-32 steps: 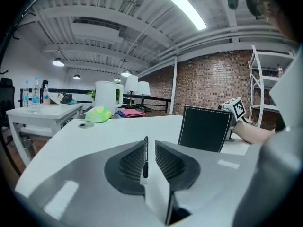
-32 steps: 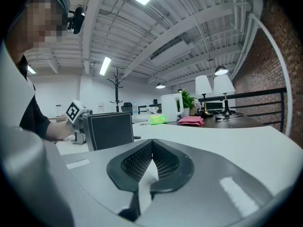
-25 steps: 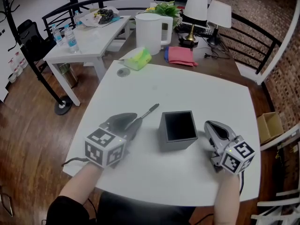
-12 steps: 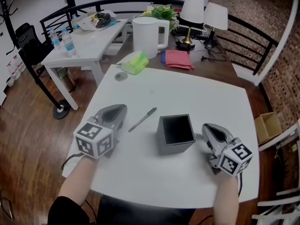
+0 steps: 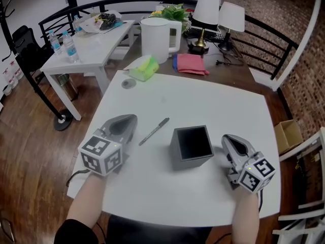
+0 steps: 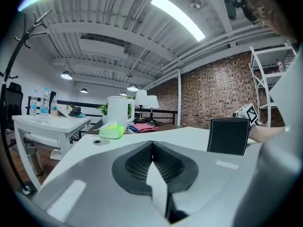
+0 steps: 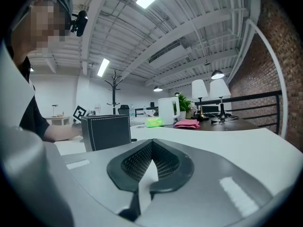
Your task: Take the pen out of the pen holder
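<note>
now a slim dark pen (image 5: 154,130), flat on the table (image 5: 213,100)

On the worktop (image 5: 203,100), the pen (image 5: 154,131) lay flat just left of the pen holder (image 5: 192,146), apart from it, with the left tool (image 5: 130,121) beside the pen's left and the right tool (image 5: 231,139) just right of the pen holder.

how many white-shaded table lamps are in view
2. The brass-based white-shaded lamp stands on the dark wooden desk at the far side; the dark-based white-shaded lamp stands just right of it. None looks hidden.
</note>
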`<action>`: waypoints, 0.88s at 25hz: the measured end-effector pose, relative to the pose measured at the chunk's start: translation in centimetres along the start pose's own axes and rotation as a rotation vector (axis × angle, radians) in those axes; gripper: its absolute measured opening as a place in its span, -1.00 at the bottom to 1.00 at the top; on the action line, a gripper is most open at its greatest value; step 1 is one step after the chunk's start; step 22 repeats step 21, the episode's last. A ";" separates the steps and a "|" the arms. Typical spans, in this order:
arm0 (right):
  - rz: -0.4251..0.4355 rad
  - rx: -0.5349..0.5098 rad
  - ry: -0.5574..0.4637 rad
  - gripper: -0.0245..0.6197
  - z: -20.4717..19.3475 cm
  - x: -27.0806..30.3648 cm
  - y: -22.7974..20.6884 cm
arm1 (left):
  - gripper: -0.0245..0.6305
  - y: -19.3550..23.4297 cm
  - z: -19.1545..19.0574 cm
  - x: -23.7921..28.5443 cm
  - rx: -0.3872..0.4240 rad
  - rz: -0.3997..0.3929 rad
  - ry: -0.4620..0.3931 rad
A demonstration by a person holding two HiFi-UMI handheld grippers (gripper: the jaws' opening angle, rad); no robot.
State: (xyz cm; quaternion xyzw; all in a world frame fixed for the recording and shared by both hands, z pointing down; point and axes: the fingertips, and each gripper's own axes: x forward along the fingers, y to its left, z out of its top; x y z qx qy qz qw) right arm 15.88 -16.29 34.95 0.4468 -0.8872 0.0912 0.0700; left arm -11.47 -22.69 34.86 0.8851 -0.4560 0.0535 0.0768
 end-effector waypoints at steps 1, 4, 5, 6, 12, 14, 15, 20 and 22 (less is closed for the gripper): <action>-0.006 0.001 0.002 -0.89 0.0 0.0 -0.1 | -0.92 -0.1 0.0 0.0 0.001 -0.005 0.000; -0.026 0.006 -0.001 -0.89 0.0 -0.3 -0.3 | -0.92 -0.5 0.0 0.0 0.004 -0.028 0.001; -0.029 0.006 -0.006 -0.89 0.1 -0.4 -0.4 | -0.92 -0.7 0.0 0.0 0.004 -0.033 0.001; -0.030 0.004 -0.010 -0.89 0.1 -0.5 -0.4 | -0.92 -0.7 0.0 0.0 0.004 -0.035 0.001; -0.038 0.004 -0.018 -0.89 0.3 -0.4 -0.3 | -0.92 -0.6 0.0 -0.1 0.005 -0.033 0.003; -0.033 0.002 -0.015 -0.89 0.3 -0.4 -0.3 | -0.92 -0.6 0.0 -0.1 0.005 -0.034 0.002; -0.032 0.002 -0.016 -0.89 0.2 -0.4 -0.3 | -0.92 -0.6 0.0 -0.1 0.004 -0.034 0.002; -0.036 0.002 -0.021 -0.89 0.3 -0.5 -0.4 | -0.92 -0.6 0.0 -0.1 0.004 -0.033 0.001; -0.036 0.002 -0.022 -0.89 0.3 -0.5 -0.5 | -0.92 -0.6 0.0 -0.1 0.003 -0.032 0.001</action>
